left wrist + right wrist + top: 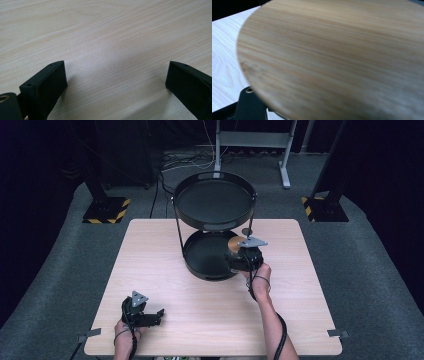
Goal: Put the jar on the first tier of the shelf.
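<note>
A round, flat wooden disc point(236, 243) with fine straight grain is sitting gripped in the right tongs point(243, 254), over the lower tray's right rim on a black two-tier round stand point(214, 227). The left tongs point(141, 312) are resting gaping wide and empty on the pale wood-grain tabletop point(165, 255), well apart from the stand toward the near left.

tan wood-grain disc point(337, 57) (black trays point(214, 200))

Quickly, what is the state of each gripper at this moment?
Left gripper: open, nothing between its jaws, low over the table.
Right gripper: shut on the round wooden disc, at the lower tray of the black stand.
</note>
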`<move>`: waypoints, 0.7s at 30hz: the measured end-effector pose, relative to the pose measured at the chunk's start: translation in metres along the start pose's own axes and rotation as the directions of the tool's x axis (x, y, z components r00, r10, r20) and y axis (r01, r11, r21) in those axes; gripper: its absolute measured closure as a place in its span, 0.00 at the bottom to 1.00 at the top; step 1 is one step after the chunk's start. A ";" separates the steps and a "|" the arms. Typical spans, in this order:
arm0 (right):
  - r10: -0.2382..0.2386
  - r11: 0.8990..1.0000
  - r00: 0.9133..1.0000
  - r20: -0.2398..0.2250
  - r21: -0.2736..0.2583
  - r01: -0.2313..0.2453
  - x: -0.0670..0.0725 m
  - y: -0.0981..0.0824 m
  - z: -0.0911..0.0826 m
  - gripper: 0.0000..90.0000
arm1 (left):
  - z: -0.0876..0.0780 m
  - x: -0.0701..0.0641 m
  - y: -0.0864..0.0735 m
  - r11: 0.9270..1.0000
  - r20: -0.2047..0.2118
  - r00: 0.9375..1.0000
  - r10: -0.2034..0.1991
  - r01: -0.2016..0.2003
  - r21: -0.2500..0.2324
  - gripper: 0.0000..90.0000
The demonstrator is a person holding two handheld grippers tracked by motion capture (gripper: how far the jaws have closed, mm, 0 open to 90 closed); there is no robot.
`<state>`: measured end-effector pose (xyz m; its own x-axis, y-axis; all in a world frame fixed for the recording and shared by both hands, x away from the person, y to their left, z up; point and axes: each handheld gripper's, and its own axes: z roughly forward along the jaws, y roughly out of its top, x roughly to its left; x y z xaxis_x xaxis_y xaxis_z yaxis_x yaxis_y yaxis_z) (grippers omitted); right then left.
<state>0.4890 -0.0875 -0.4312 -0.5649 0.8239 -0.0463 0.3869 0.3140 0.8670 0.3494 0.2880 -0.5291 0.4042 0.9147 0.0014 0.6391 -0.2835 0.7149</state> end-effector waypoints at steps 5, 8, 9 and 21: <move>0.000 1.000 1.000 -0.001 -0.003 0.000 0.002 0.003 0.007 0.28 | 0.000 0.000 0.000 1.000 0.000 1.000 0.000 0.000 0.000 0.04; -0.007 1.000 1.000 0.000 0.001 0.007 0.004 0.004 0.012 0.28 | 0.000 0.000 0.000 1.000 0.000 1.000 0.000 0.000 0.000 0.04; -0.008 1.000 1.000 -0.001 0.002 0.008 0.005 0.005 0.013 0.28 | 0.000 0.000 0.000 1.000 0.000 1.000 0.000 0.000 0.000 0.04; 0.013 1.000 1.000 -0.009 0.005 -0.012 0.009 0.007 0.033 0.28 | 0.000 0.000 0.000 1.000 0.000 1.000 0.000 0.000 0.000 0.04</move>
<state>0.5109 -0.0617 -0.4417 -0.5664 0.8235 -0.0310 0.3977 0.3061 0.8650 0.3494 0.2881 -0.5291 0.4042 0.9146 0.0014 0.6391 -0.2836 0.7149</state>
